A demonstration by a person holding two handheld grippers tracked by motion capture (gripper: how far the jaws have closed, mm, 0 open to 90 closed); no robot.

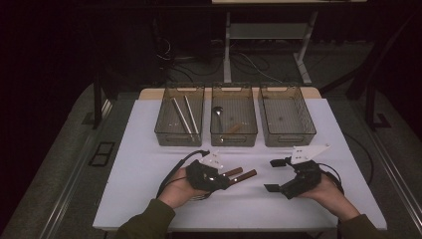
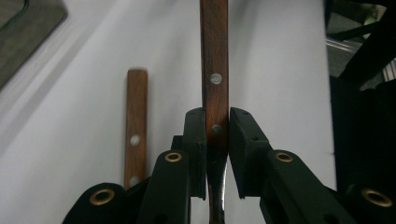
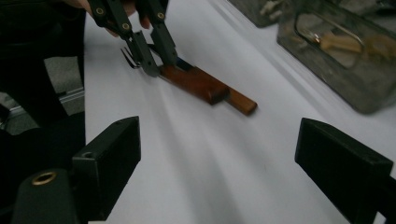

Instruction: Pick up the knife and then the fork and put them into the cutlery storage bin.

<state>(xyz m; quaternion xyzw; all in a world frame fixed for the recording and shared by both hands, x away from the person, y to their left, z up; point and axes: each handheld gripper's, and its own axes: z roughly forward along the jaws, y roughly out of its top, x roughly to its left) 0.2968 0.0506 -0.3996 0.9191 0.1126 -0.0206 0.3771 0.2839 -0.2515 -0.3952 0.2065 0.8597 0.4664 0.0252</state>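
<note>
Gripping a wooden-handled utensil (image 2: 214,88), the left gripper (image 1: 226,180) has its jaws clamped on the handle close to where the metal begins, at the near left-centre of the white table (image 1: 149,149). A second wooden-handled piece (image 2: 136,126) lies just beside it, apart from the jaws; the right gripper view hints at fork tines behind the jaws, though which piece they belong to I cannot tell. To do this lift well, I'd keep the handle level and rise straight so the neighbour isn't dragged along. Beyond stand three mesh bins: the left bin (image 1: 161,130) with metal rods, the middle bin (image 1: 215,135) with a spoon, the right bin (image 1: 308,130) bare. The right gripper (image 1: 276,174) hangs released, jaws wide apart, holding nothing
</note>
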